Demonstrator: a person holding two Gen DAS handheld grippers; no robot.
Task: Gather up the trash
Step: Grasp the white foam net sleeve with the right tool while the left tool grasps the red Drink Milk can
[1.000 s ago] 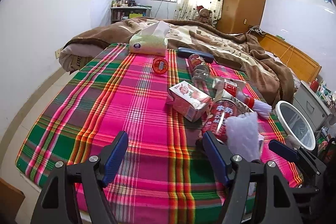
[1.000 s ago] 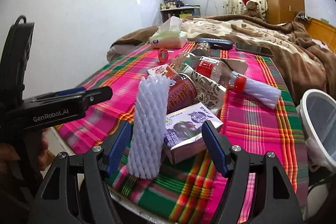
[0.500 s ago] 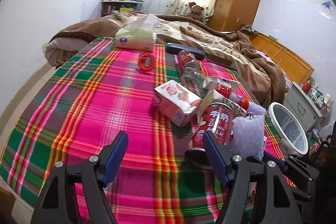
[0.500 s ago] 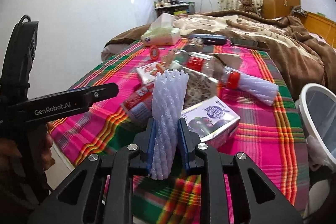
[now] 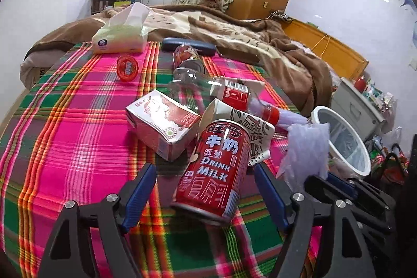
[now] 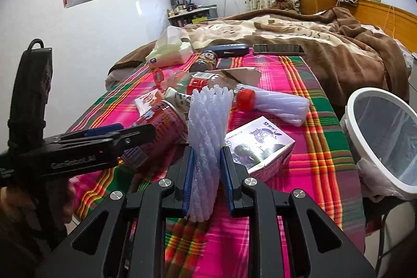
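Observation:
Trash lies on a plaid bedspread (image 5: 78,137). A red milk can (image 5: 216,168) lies on its side between the fingers of my left gripper (image 5: 204,179), whose jaws are opening; the pads stand clear of the can. My right gripper (image 6: 207,181) is shut on a white foam net sleeve (image 6: 208,127), held upright. Nearby are a red-and-white carton (image 5: 161,121), a purple carton (image 6: 258,145), a clear bottle with a red cap (image 5: 229,93), a printed paper cup (image 5: 252,129) and a second foam sleeve (image 6: 281,106). The left gripper (image 6: 138,129) also shows at the left of the right wrist view.
A white lined bin (image 6: 350,106) stands off the bed's right edge. Farther back lie another can (image 5: 186,54), a red lid (image 5: 127,67), a tissue pack (image 5: 122,35), a dark case (image 5: 187,43) and a phone (image 6: 278,49). A brown blanket (image 5: 260,43) covers the far side.
My right gripper closed on the foam sleeve and raised it. My left gripper moved forward, so the red can now lies between its fingers.

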